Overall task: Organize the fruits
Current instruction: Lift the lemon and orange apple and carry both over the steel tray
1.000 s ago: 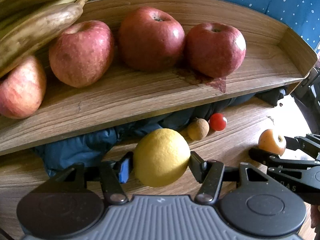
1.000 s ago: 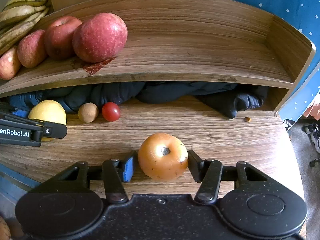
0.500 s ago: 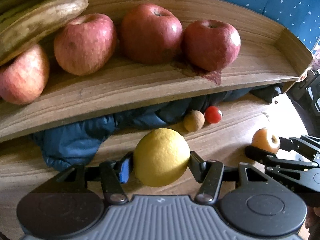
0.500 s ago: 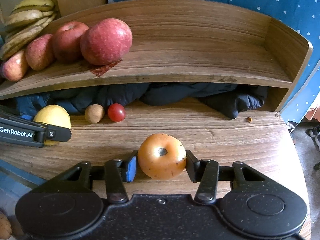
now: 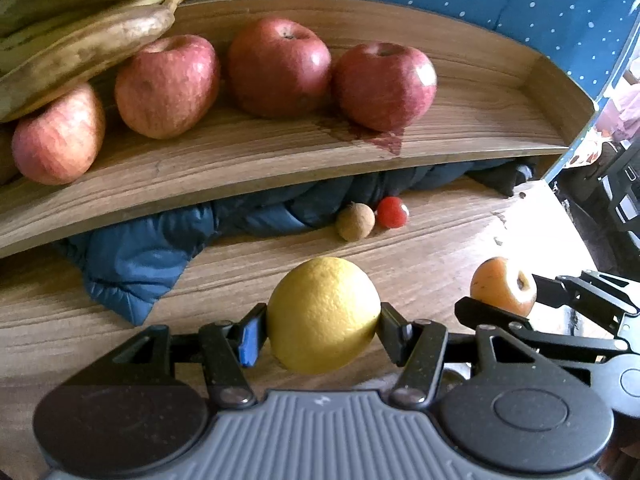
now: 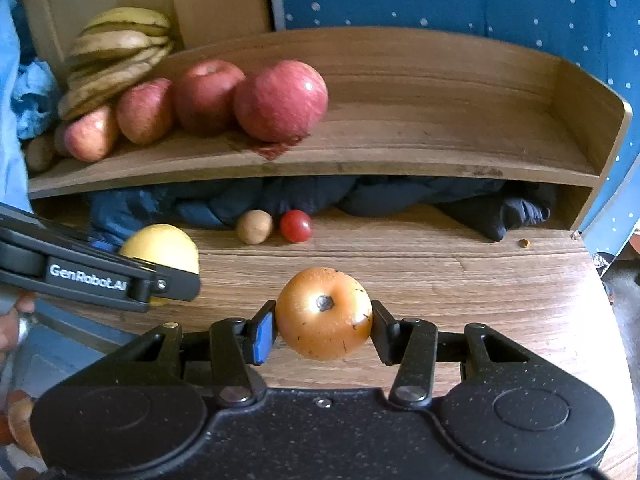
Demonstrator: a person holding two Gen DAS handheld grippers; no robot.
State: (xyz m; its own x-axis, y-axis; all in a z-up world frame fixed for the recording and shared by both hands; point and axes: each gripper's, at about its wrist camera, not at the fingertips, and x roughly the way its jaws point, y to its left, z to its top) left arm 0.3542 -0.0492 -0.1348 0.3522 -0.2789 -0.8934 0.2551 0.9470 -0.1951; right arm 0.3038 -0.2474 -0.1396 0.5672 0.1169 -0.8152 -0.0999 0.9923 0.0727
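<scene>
On upper shelf (image 6: pixel 440 148), four apples (image 6: pixel 280 100), bananas (image 6: pixel 116 52)

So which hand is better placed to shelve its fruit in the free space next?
Probably right: the right gripper holds the orange fruit facing the shelf's bare half, while the left gripper's lemon faces the apples.

The right tool (image 6: pixel 324 330) has clamped onto the orange fruit (image 6: pixel 324 313) and lifted it off the table (image 6: pixel 480 280)
</scene>
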